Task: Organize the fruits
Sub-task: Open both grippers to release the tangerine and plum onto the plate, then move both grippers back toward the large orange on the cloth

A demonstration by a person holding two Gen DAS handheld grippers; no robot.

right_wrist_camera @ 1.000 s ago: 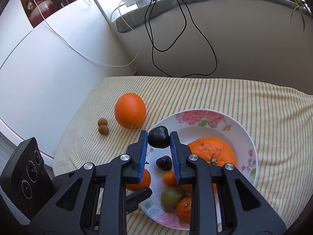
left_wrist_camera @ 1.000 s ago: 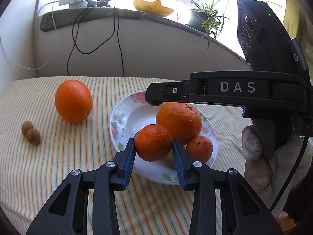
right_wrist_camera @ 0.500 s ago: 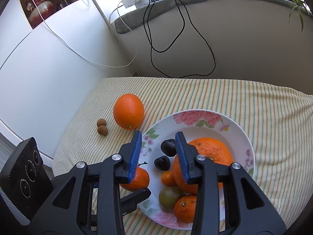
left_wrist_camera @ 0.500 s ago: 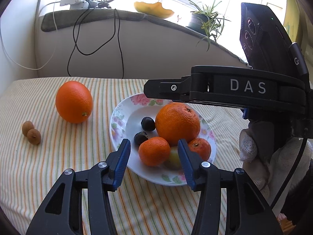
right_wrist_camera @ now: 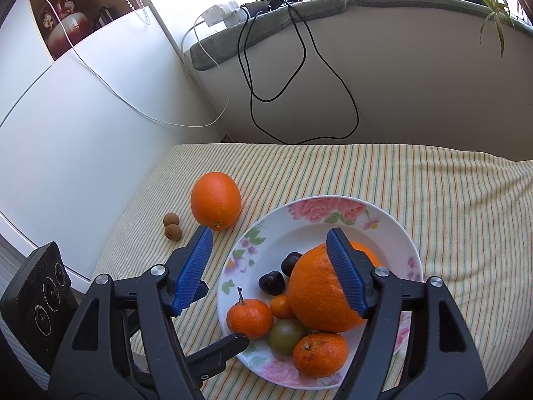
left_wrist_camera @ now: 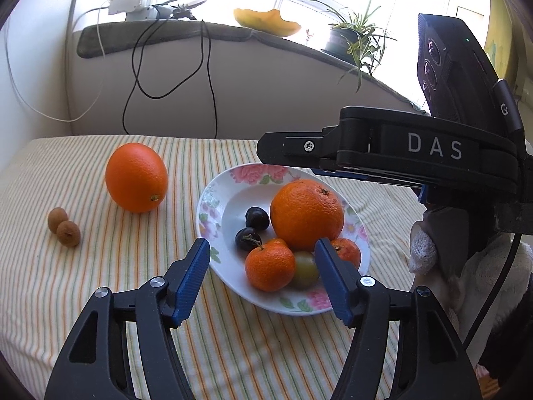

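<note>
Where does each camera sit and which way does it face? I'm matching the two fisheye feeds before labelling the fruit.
Left wrist: sits on the left hand-held gripper, looking forward and down at the floral plate; its own open fingers show, plus the right hand-held gripper and a gloved hand.
Right wrist: sits on the right hand-held gripper, looking down on the plate from above; its open fingers and the left gripper's fingertip show.
Shared: the plate, the large orange on the cloth, two small brown fruits, the windowsill cables.
</note>
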